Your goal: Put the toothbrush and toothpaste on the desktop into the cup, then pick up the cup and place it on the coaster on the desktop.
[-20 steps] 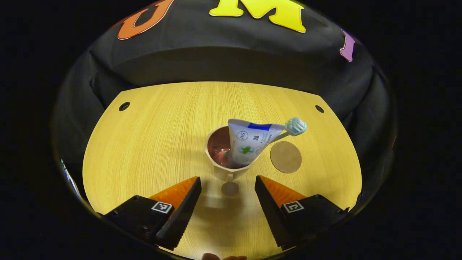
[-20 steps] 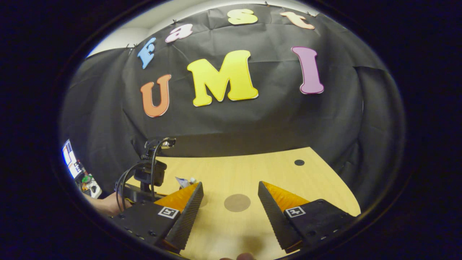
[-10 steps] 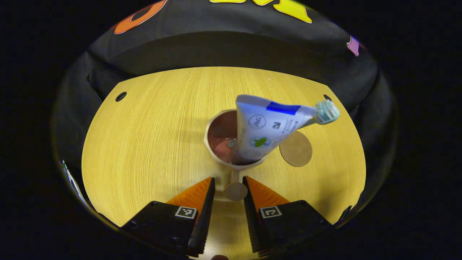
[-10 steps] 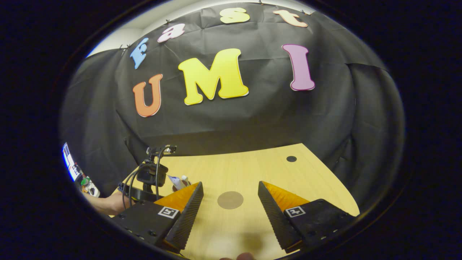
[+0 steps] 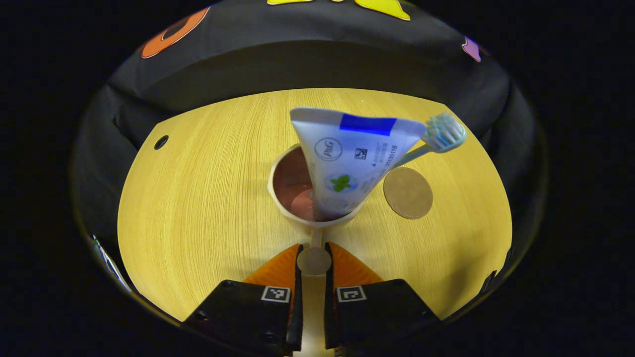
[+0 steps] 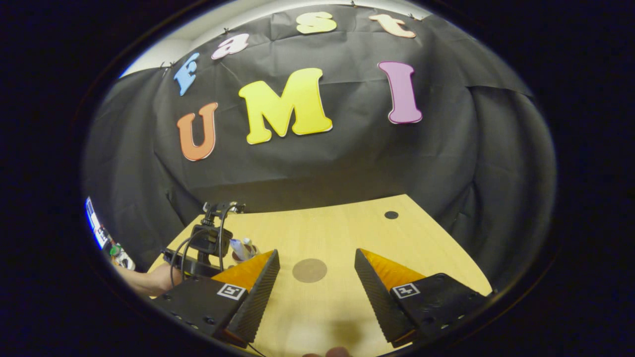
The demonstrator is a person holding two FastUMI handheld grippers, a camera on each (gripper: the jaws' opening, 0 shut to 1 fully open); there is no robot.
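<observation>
Desktop (image 5: 198, 208): I see pale wood grain, lit bright.
Holes: I count one dark round hole (image 5: 160, 142) near its far left corner, another (image 6: 391, 214) far right.
Clutter (image 6: 106, 243): left edge beyond the cloth, possibly shelves, too blurred for me.

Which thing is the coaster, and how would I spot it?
Look at the yellow wooden desktop. In its middle stands a cup holding the toothpaste and toothbrush. Just right of the cup in the left gripper view lies the coaster: a flat brown disc, the one thing lying flat.
</observation>
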